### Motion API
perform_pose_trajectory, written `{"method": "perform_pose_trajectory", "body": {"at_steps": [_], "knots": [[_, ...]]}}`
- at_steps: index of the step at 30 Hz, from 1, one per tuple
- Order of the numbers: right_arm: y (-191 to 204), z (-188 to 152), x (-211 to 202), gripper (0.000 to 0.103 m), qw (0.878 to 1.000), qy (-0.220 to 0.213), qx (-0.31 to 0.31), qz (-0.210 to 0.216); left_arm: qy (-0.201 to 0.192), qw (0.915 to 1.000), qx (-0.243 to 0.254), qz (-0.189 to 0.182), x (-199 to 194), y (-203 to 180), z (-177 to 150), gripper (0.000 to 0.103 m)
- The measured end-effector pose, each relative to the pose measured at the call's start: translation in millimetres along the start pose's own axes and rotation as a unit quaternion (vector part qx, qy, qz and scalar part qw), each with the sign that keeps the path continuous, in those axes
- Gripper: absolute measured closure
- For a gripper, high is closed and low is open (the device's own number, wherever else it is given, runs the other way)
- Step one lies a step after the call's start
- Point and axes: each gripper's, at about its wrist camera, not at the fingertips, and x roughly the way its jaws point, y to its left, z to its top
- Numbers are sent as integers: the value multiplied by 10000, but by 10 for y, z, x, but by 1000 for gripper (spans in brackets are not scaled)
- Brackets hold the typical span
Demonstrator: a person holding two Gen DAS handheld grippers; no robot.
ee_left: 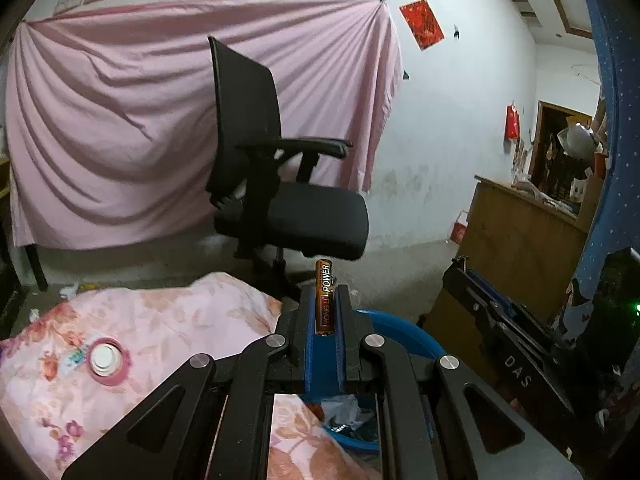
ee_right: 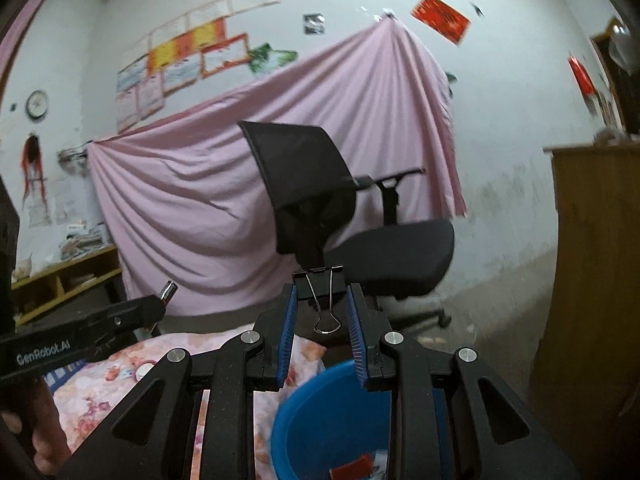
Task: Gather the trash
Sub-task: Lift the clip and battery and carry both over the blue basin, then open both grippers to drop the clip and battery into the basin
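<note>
Wall clock (ee_right: 37,105) beyond binder clip (ee_right: 320,292)

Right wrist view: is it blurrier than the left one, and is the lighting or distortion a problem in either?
Right wrist view: background smeared, binder clip in the right hand-held gripper sharp. Left wrist view: crisper, print on the battery in the left hand-held gripper legible. Both: dim, fisheye-bowed walls, dark corners, no glare.
</note>
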Motion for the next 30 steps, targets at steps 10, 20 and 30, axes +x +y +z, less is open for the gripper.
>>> {"method": "perform_pose_trajectory", "body": {"at_steps": [10,20,30], "knots": [[-317,-87,163,80,9971,537,522,-155,516,9985,-148,-141,261,-26,-126,96],[-344,-135,269,79,9947,851,558,-133,978,9930,-546,-371,421,37,-214,96],[-374,-156,277,75,9942,902,560,-178,1032,9918,-657,-375,406,66,-200,92]]}}
